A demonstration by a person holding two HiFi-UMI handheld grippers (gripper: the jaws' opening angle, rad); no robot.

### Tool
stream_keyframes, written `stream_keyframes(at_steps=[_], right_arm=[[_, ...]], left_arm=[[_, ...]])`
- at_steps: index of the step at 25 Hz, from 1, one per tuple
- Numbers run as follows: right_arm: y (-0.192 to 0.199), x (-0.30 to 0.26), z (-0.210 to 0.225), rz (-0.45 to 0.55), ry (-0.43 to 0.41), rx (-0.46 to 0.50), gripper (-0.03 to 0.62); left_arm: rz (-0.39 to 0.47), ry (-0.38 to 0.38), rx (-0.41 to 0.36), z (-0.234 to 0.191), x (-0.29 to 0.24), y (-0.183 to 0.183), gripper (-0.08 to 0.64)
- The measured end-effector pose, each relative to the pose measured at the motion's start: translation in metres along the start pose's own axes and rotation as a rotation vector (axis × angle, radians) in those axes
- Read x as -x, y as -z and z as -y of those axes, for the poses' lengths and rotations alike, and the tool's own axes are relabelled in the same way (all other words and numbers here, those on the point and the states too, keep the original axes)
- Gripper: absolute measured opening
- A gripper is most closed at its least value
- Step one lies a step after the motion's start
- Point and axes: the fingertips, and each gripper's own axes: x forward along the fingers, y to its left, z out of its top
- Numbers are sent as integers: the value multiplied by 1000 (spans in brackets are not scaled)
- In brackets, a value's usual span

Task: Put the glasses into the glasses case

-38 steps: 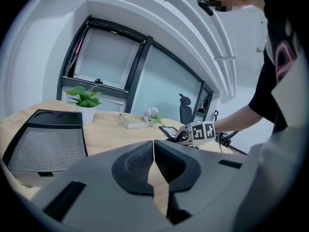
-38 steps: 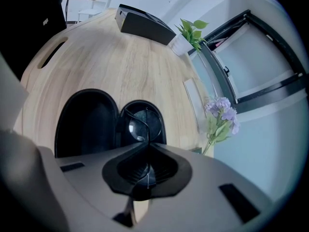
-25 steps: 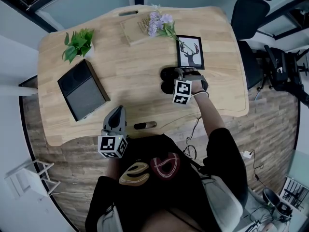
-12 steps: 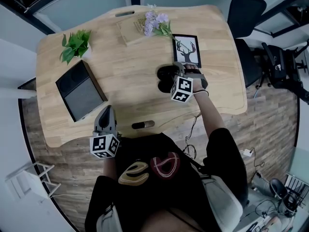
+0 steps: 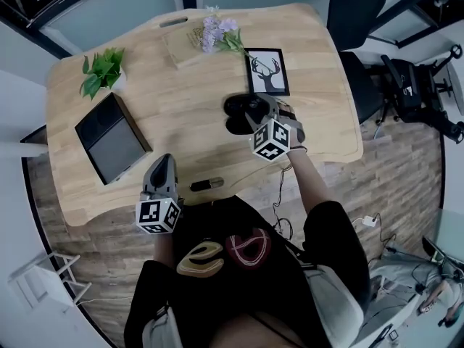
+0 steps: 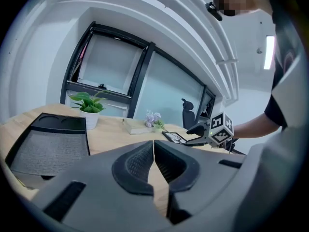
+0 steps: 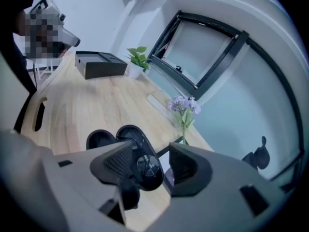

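head view: our right gripper (image 5: 256, 114) hangs just over the open black case (image 5: 235, 116) on the surface (image 5: 185, 104). our left gripper (image 5: 161, 171) waits near the front edge, well apart from it.

left gripper view: its fingers are closed together, with nothing in them.

right gripper view: the fingers have just been opening and now stand wide. the glasses (image 7: 145, 170) lie in the case, not pinched. we think only shutting the case is left.
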Motion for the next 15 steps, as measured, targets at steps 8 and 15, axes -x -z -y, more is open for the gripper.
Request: stream_keyframes(at_steps=[8,15], right_arm=[[-4,52,1,85,115,-215,237],[-2,97,1,161,182,-398,238]], left_arm=[[9,68,-10,24,-1,2,18],[47,139,-22,56,5,-6,18]])
